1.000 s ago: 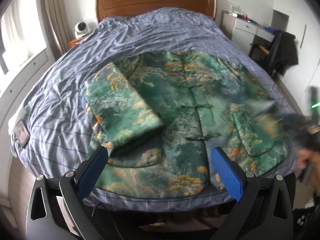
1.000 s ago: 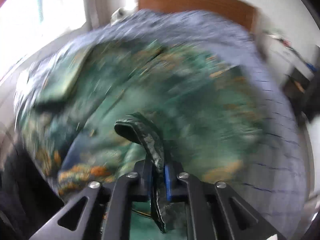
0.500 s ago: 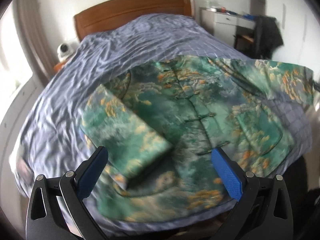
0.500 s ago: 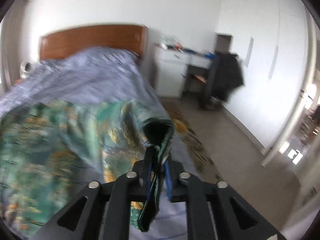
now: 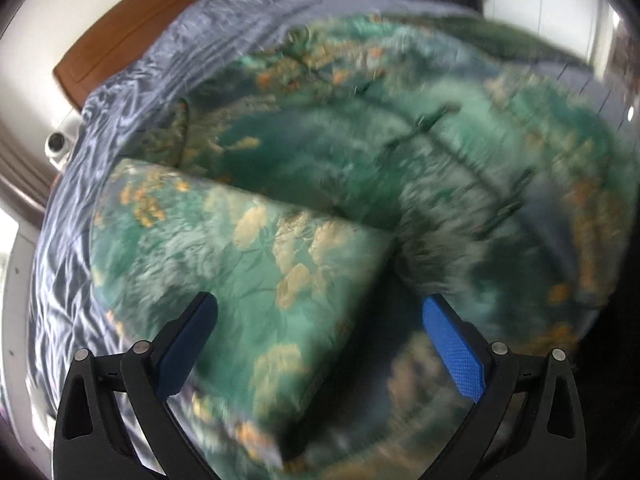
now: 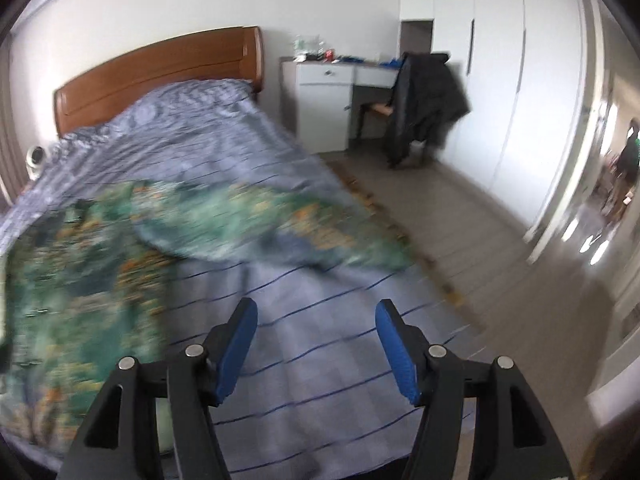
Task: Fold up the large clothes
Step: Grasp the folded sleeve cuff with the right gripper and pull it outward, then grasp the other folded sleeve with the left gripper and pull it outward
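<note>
A large green jacket (image 5: pixel 360 168) with orange-and-cream print lies on the blue striped bedspread (image 5: pixel 132 92). Its left sleeve (image 5: pixel 240 264) is folded in over the body. My left gripper (image 5: pixel 320 336) is open and empty, low over that folded sleeve. In the right wrist view the jacket (image 6: pixel 80 272) is at the left and its right sleeve (image 6: pixel 256 228) stretches out flat toward the bed's right edge. My right gripper (image 6: pixel 316 340) is open and empty over bare bedspread (image 6: pixel 304 320), apart from the sleeve.
A wooden headboard (image 6: pixel 160 68) stands at the far end. A white desk (image 6: pixel 324 92) and a chair draped with a dark coat (image 6: pixel 424 100) stand right of the bed. White wardrobes (image 6: pixel 500 60) line the right wall. A small white device (image 6: pixel 34 160) sits at the bed's left.
My right gripper has let go of the right sleeve and opened; the sleeve now lies spread toward the right edge. My left gripper has moved down and closer to the folded left sleeve.
</note>
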Tool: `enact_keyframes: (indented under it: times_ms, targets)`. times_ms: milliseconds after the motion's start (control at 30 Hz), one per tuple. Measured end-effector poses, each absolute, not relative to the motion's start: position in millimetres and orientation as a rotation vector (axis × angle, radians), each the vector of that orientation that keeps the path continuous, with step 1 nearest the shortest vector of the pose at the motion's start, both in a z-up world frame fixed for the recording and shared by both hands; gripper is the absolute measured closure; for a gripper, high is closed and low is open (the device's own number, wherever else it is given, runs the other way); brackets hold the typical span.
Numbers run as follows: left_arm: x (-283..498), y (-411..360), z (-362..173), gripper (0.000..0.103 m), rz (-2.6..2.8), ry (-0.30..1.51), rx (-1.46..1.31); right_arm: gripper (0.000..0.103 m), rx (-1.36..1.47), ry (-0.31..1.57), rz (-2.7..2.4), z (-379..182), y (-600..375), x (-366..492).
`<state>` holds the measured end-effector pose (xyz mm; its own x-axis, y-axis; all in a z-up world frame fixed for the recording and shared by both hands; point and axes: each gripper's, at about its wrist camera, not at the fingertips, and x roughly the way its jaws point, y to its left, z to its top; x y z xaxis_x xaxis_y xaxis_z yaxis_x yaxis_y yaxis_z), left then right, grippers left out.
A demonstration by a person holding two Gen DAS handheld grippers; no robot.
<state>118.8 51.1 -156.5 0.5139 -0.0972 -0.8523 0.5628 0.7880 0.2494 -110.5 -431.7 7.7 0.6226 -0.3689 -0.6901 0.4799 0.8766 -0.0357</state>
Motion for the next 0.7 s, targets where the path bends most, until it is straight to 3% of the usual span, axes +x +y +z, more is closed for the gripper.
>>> enact_keyframes:
  times_ms: [33, 100, 167, 200, 433, 500, 633, 700]
  targets:
    - [124.3, 52.9, -162.2, 0.012, -0.429, 0.974, 0.536, 0.040, 0.168, 0.757, -0.467, 5.6, -421.4, -108.9]
    - [134.0, 63.8, -166.9, 0.064, -0.482, 1.047, 0.439, 0.040, 0.177, 0.748, -0.409, 8.4, -393.0, -105.0]
    - [137.7, 78.1, -158.8, 0.092, -0.509, 1.071, 0.350, 0.040, 0.168, 0.731, -0.372, 14.7, -375.1, -99.1]
    - [137.1, 86.2, -149.6, 0.094, -0.516, 1.061, 0.319, 0.040, 0.150, 0.717, -0.348, 20.0, -362.5, -95.4]
    - [121.3, 193.3, -39.6, 0.092, -0.272, 0.866, 0.175, 0.040, 0.015, 0.672, -0.203, 34.8, -302.6, -69.5]
    - [121.6, 230.0, -17.0, 0.082, -0.172, 0.835, 0.167, 0.040, -0.019, 0.644, -0.161, 38.0, -285.4, -66.1]
    - [118.1, 302.6, 9.9, 0.071, 0.049, 0.808, 0.158, 0.040, -0.004, 0.628, -0.104, 40.3, -269.0, -60.4]
    - [108.7, 340.7, 20.0, 0.041, 0.186, 0.786, 0.155, 0.040, -0.001, 0.626, -0.102, 41.4, -267.8, -60.6]
